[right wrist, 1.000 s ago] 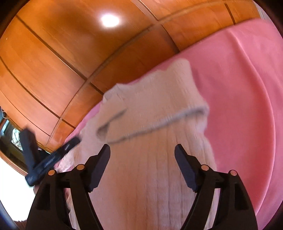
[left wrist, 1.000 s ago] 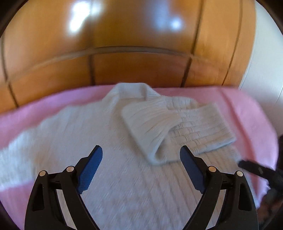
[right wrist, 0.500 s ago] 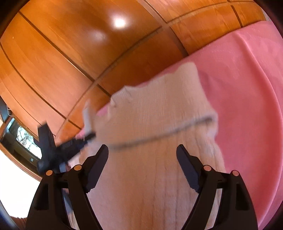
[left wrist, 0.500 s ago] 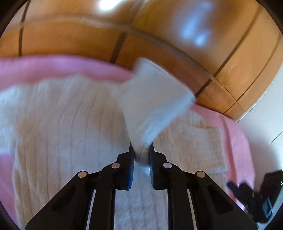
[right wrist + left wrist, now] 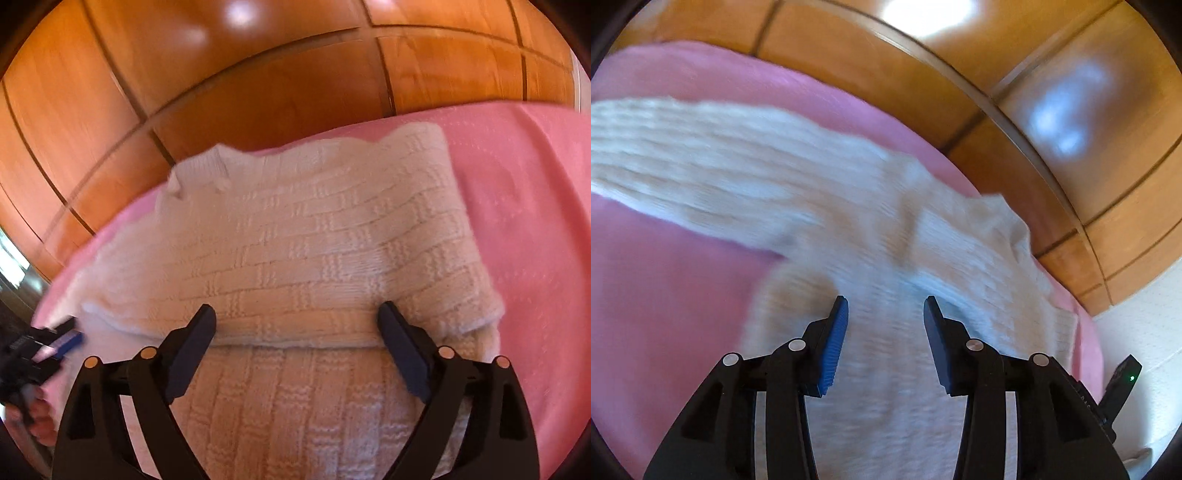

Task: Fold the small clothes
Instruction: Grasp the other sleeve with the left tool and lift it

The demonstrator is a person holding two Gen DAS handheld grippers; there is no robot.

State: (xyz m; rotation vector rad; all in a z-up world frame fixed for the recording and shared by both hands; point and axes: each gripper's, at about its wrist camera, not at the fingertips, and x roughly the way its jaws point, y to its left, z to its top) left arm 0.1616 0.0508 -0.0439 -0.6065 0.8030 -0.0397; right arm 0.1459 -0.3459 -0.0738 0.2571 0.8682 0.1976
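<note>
pink bed cover, cream knit sweater flat on it

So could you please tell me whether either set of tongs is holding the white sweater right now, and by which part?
Nothing is held. The left tongs are opening above the sweater with nothing pinched, and the right tongs are opening wide over its folded sleeve.

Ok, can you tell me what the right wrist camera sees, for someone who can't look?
A cream knitted sweater lies on a pink blanket, with one part folded across it. The right gripper hovers just above that fold, its jaws opening and holding nothing. Shiny wooden panels stand behind, and the left gripper shows at the left edge.
</note>
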